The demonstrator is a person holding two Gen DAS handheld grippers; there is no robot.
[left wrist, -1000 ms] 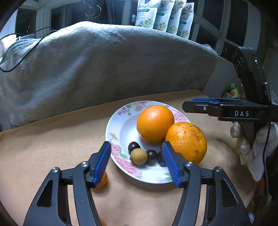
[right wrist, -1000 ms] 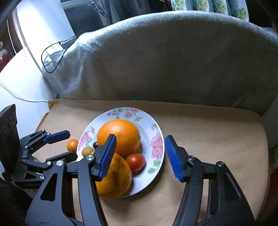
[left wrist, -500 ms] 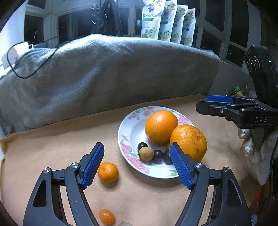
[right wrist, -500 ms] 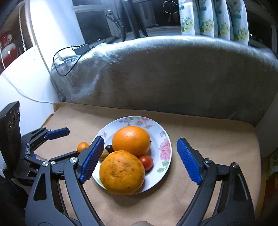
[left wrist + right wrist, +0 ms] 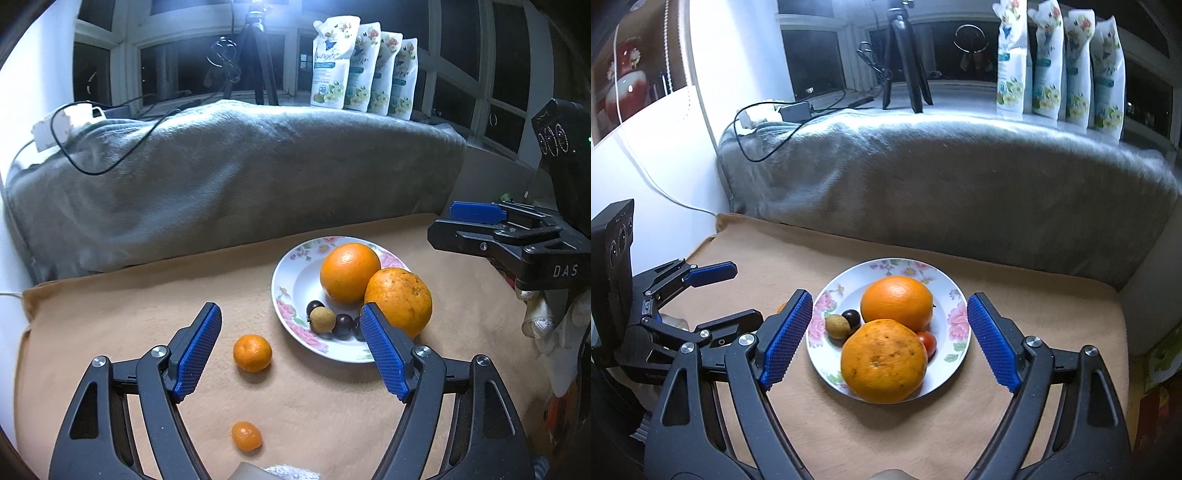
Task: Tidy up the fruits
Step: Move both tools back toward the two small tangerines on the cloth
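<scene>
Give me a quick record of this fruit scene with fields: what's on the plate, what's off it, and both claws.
plate: floral plate on the tan blanket
on plate: smooth orange, speckled orange, cherry tomato, longan, dark round fruits
off plate: mandarin and a smaller mandarin, both on the blanket
left claw: open, holding nothing
right claw: open, holding nothing
background: grey blanket, four refill pouches, tripod
</scene>
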